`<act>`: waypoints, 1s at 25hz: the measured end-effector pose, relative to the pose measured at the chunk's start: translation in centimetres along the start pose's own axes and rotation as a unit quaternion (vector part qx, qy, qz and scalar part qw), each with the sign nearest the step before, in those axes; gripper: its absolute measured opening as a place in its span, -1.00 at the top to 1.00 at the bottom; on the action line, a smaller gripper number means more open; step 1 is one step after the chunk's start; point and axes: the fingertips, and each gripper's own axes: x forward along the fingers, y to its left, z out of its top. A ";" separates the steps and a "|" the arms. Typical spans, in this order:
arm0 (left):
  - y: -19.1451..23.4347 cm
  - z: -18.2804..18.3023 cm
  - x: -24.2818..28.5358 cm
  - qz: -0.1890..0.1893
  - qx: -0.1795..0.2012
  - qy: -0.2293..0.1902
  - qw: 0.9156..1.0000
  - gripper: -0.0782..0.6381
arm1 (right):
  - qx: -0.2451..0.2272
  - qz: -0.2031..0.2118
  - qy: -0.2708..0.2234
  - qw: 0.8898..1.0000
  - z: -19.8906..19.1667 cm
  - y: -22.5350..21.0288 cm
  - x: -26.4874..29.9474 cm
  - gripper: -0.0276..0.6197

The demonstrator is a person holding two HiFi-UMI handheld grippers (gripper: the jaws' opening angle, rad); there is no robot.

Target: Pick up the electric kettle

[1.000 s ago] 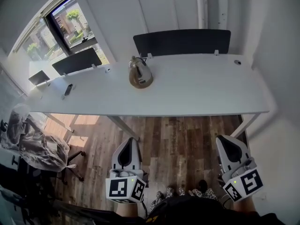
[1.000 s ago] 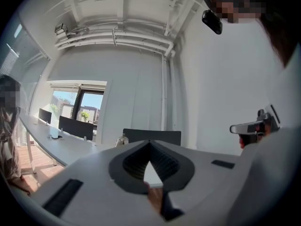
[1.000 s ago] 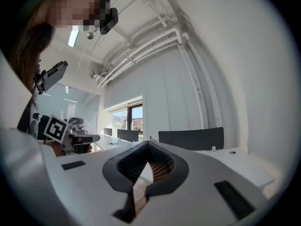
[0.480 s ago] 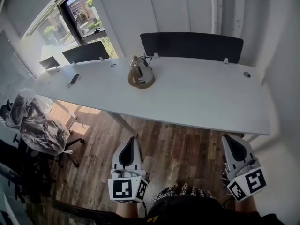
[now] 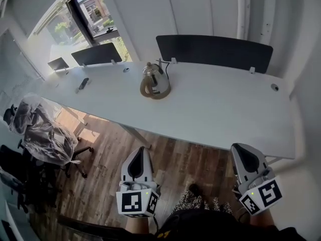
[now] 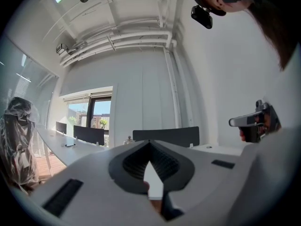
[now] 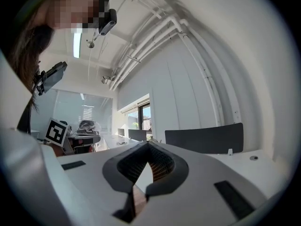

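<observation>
At the far left a plastic-wrapped office chair (image 5: 44, 137) stands on the wood floor. My left hand-held gripper (image 5: 141, 149) is closed tip to tip and empty, just short of the white counter (image 5: 225, 109). The electric kettle (image 5: 155, 81) stands upright towards the counter's far edge, well apart from both grippers. My right hand-held gripper (image 5: 239, 147) is likewise closed and empty.

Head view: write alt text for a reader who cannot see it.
An electric kettle stands on a long white desk, toward its far side. In the foreground, the left gripper and right gripper are shut, empty and well short of the kettle.
</observation>
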 end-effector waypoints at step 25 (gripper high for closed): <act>7.1 1.2 13.9 0.061 0.007 -0.006 0.998 0.78 | -0.026 0.057 -0.009 0.998 2.8 -5.5 18.7 0.90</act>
